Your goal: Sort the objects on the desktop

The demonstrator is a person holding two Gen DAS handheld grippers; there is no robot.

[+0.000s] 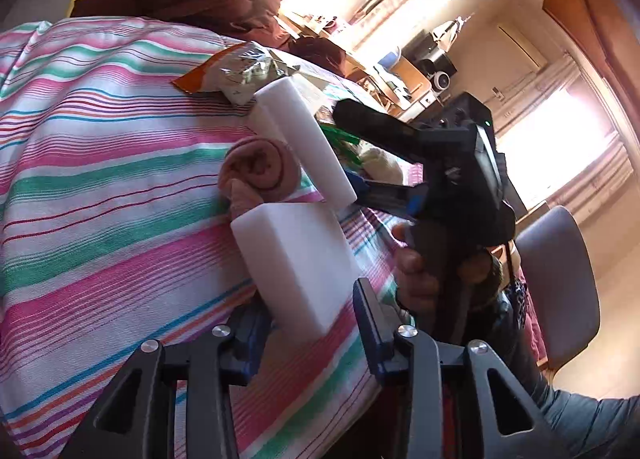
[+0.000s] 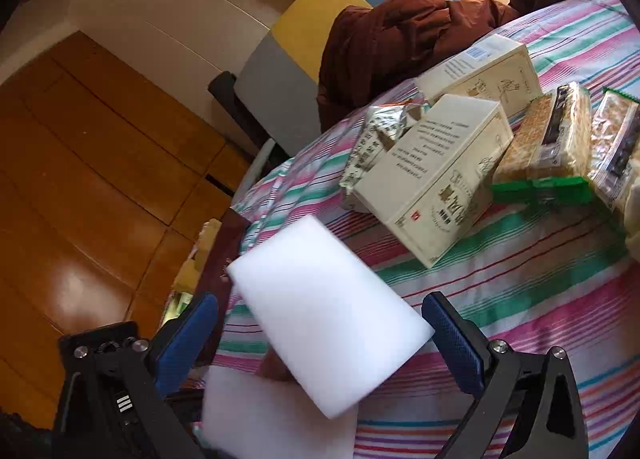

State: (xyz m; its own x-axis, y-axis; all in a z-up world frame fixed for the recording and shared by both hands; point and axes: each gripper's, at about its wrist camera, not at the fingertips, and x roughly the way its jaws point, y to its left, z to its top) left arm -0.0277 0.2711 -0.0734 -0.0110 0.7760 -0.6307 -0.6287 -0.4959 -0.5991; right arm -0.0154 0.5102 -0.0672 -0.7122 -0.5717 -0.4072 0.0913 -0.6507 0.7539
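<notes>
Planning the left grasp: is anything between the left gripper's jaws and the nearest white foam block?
Nothing visible. The near foam block lies on the striped cloth right ahead of the open left gripper; the rolled pink cloth sits beyond it.

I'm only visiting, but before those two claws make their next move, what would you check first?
1. Left gripper open, straddling near block: ok.
2. Right gripper open, straddling far block: ok.
3. The two blocks apart: cannot tell.
4. Towel clear of the blocks: not ok, it lies against them.
5. Boxes clear of the right gripper: ok.
</notes>
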